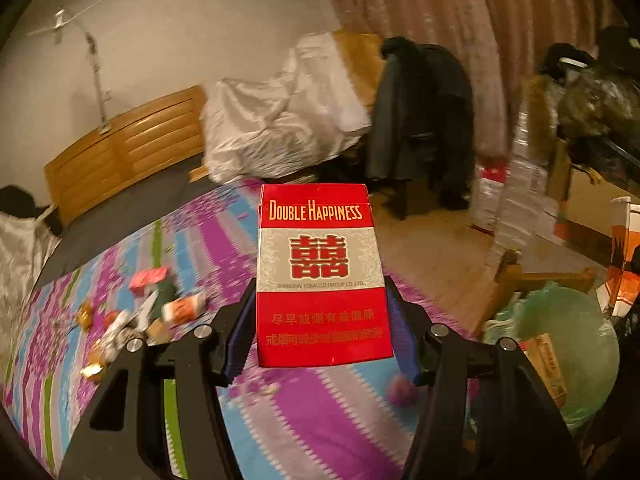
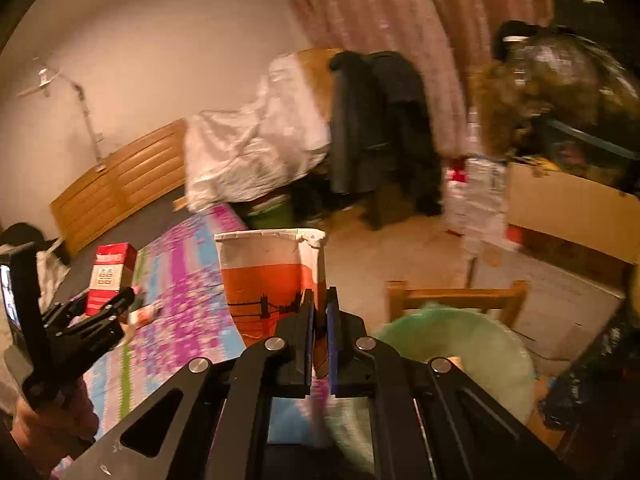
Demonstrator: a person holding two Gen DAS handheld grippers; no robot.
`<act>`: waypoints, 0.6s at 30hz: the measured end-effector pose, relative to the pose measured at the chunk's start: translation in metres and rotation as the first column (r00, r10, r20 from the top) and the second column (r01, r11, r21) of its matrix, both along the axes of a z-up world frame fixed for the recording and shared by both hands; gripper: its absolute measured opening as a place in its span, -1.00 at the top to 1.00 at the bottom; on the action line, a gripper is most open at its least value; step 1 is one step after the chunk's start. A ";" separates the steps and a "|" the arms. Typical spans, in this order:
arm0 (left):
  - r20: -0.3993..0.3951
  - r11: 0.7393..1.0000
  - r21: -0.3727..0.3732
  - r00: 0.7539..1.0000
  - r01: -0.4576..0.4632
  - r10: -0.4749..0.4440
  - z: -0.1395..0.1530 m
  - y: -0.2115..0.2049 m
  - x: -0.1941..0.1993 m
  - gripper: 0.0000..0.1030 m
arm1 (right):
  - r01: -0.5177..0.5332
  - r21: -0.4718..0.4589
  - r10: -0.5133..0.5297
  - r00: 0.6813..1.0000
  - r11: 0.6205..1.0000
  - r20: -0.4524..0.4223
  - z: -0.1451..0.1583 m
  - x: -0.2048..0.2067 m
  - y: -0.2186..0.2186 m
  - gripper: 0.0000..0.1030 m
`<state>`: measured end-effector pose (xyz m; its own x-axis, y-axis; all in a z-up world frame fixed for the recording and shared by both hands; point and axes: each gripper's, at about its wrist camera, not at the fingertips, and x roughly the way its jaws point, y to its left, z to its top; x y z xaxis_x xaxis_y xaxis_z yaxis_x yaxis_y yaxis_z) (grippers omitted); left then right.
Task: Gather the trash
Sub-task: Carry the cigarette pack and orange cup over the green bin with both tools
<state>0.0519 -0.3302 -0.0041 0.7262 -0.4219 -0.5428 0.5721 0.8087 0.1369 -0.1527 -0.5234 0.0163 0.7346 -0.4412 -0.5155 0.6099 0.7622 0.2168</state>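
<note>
My left gripper point(image 1: 320, 322) is shut on a red and white cigarette pack point(image 1: 318, 264), held upright above the bed; the same cigarette pack point(image 2: 110, 272) and the left gripper point(image 2: 116, 304) show at the left of the right wrist view. My right gripper point(image 2: 319, 336) is shut on the edge of a white and orange paper cup point(image 2: 268, 276) with a bridge print; the paper cup point(image 1: 622, 256) shows at the right edge of the left wrist view. A bin lined with a green bag point(image 1: 572, 344) stands beside the bed; the green bag point(image 2: 464, 344) lies just right of the right gripper.
Several wrappers and small boxes point(image 1: 148, 308) lie on the purple and blue bedspread point(image 1: 224, 248). A wooden stool point(image 1: 532, 280) stands behind the bin. Beyond are a wooden headboard point(image 1: 120, 152), a white plastic-covered heap point(image 1: 280, 112), dark coats on a chair point(image 1: 424, 116) and curtains.
</note>
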 end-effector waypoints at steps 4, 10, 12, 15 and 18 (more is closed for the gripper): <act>0.012 0.994 0.015 0.994 0.107 -0.107 0.001 -0.045 -0.019 -0.09 | 0.103 -0.027 -0.104 0.994 0.994 -0.039 -0.004 -0.031 -0.026 0.87; 0.002 0.969 0.032 0.970 0.244 -0.244 -0.003 -0.102 -0.045 -0.09 | 0.243 -0.068 -0.249 0.964 0.968 -0.096 -0.011 -0.072 -0.062 0.87; -0.002 0.958 0.041 0.959 0.282 -0.282 -0.005 -0.117 -0.053 -0.09 | 0.277 -0.096 -0.287 0.950 0.956 -0.120 -0.013 -0.080 -0.071 0.87; -0.007 0.936 0.054 0.938 0.347 -0.347 -0.009 -0.139 -0.067 -0.09 | 0.298 -0.111 -0.312 0.939 0.948 -0.145 -0.015 -0.089 -0.069 0.87; -0.037 0.912 0.067 0.914 0.405 -0.403 -0.017 -0.158 -0.078 -0.09 | 0.312 -0.113 -0.327 0.930 0.943 -0.169 -0.023 -0.095 -0.075 0.87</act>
<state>-0.0264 -0.4877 -0.0209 0.4899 -0.6361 -0.5961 0.8513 0.4963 0.1700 -0.2478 -0.5984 -0.0063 0.4443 -0.6836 -0.5791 0.8471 0.5309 0.0233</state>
